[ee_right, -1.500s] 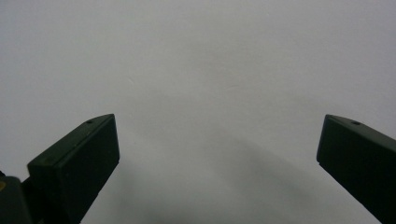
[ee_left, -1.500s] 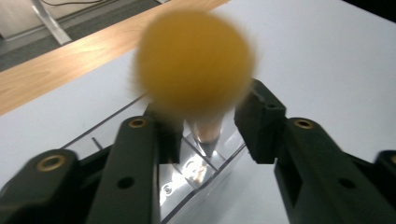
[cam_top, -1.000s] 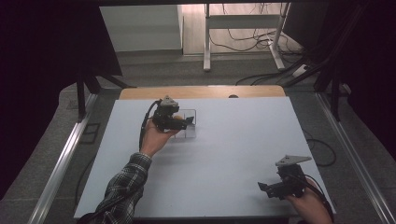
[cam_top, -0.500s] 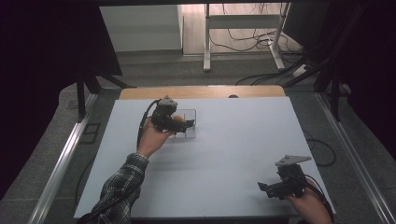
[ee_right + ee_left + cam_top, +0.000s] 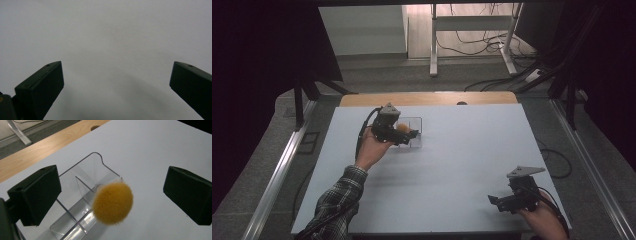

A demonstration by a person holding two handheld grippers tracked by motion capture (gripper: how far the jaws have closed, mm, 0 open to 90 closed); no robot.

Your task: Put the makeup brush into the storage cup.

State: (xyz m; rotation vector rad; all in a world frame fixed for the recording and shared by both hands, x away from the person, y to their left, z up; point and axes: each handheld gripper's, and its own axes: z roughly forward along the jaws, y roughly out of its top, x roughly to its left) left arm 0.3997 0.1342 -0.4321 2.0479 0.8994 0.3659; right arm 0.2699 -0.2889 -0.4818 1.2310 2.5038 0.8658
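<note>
Left hand-held gripper (image 5: 110,195) wide open, jaws just been opening, clear of the orange pompom (image 5: 113,202) between them. Pompom sits over the clear divided tray (image 5: 86,173) on the white surface (image 5: 462,150). Right hand-held gripper (image 5: 117,85) wide open, holding nothing, near the surface's front right corner.

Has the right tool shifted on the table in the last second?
No. The right tool sits at the same spot by the white table's near right corner, jaws open over bare surface.

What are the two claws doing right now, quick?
Left claw: open, jaws just widened, clear of the fuzzy orange ball sitting on the clear divided tray.
Right claw: open, holding nothing, over the table.
</note>
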